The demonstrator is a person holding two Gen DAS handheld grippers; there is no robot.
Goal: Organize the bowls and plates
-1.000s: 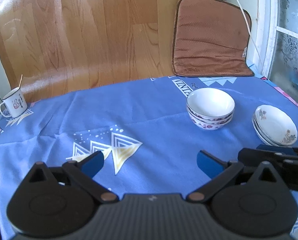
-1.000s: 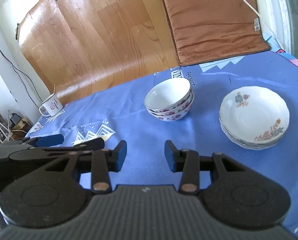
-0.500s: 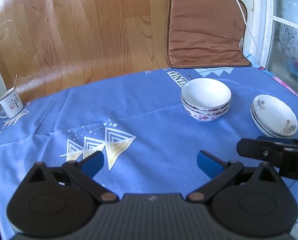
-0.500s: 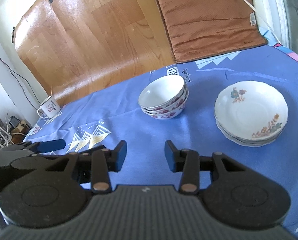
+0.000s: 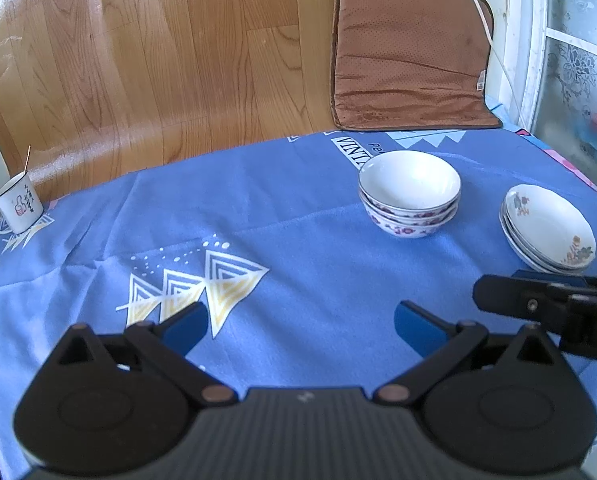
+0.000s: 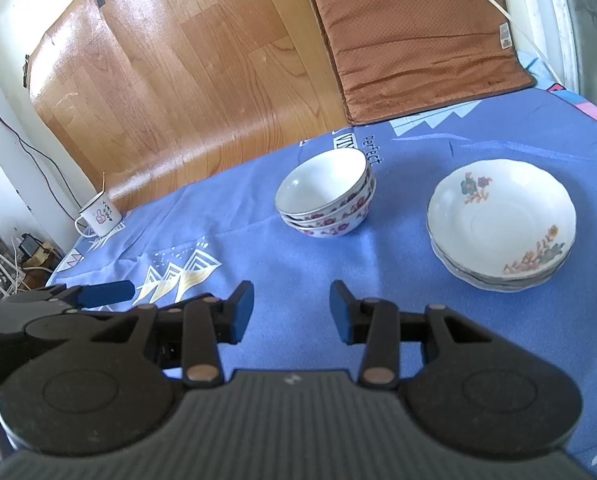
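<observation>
A stack of white bowls with purple flower bands (image 5: pixel 410 196) (image 6: pixel 326 200) stands on the blue tablecloth (image 5: pixel 298 240) (image 6: pixel 398 240). To its right sits a stack of white floral plates (image 5: pixel 548 228) (image 6: pixel 502 220). My left gripper (image 5: pixel 300 322) hovers open and empty above the cloth, short of the bowls. My right gripper (image 6: pixel 291 310) is open with a narrower gap, nothing between its blue pads, near the front edge below bowls and plates. The right gripper (image 5: pixel 538 300) shows at the right edge of the left wrist view; the left gripper (image 6: pixel 98 294) shows at the left of the right wrist view.
A white enamel mug (image 5: pixel 16 204) (image 6: pixel 98 216) with a stick in it stands at the table's far left corner. A brown cushion (image 5: pixel 410 60) (image 6: pixel 418 32) leans at the back, with a white cable (image 5: pixel 478 4) over it. A wood-pattern sheet (image 5: pixel 158 60) covers the wall behind.
The left wrist view has shifted a little, so bowls and plates sit slightly higher and farther away. Both grippers' jaws keep the same gaps. Bowls and plates have not moved on the cloth.
</observation>
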